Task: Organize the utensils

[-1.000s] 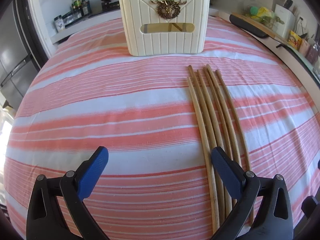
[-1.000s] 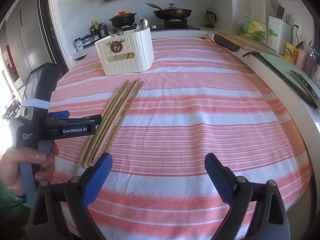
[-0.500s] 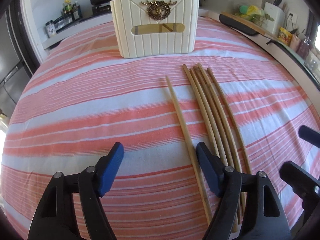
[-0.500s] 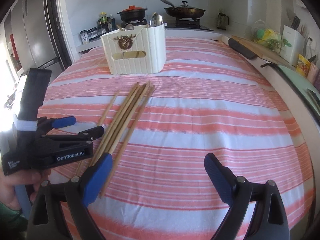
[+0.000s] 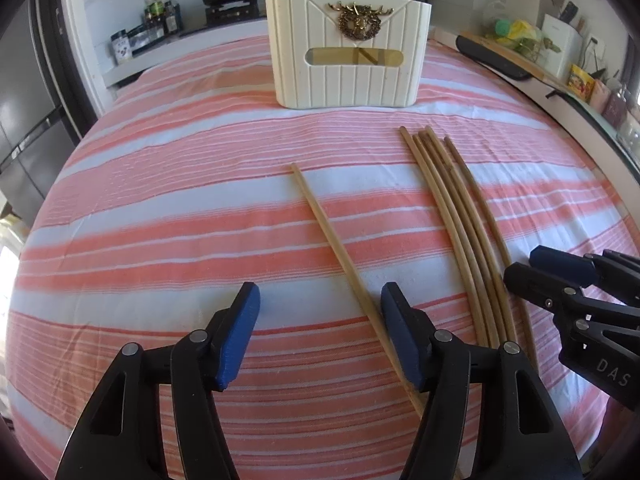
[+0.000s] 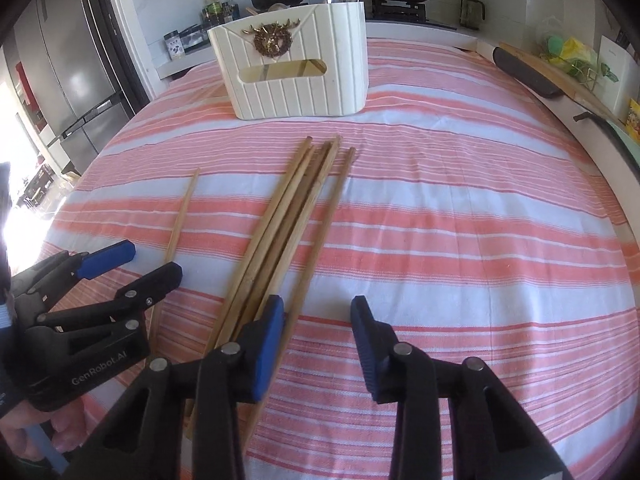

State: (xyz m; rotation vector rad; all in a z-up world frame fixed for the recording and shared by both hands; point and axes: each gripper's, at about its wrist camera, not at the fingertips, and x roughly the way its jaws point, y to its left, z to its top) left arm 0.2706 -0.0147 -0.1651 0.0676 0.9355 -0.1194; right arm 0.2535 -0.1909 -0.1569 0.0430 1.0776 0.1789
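The left gripper [image 5: 320,320] hangs low in the left wrist view with its blue fingers spread apart. One lone chopstick [image 5: 340,248] lies between them on the striped tablecloth [image 5: 160,200]. A bunch of chopsticks [image 5: 460,216] lies to its right. The white holder [image 5: 348,68] stands at the top middle. In the right wrist view, the right gripper [image 6: 316,344] is spread too, just beside the bunch.

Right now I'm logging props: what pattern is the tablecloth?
The tablecloth has salmon-pink and white stripes, clearest in the right wrist view.
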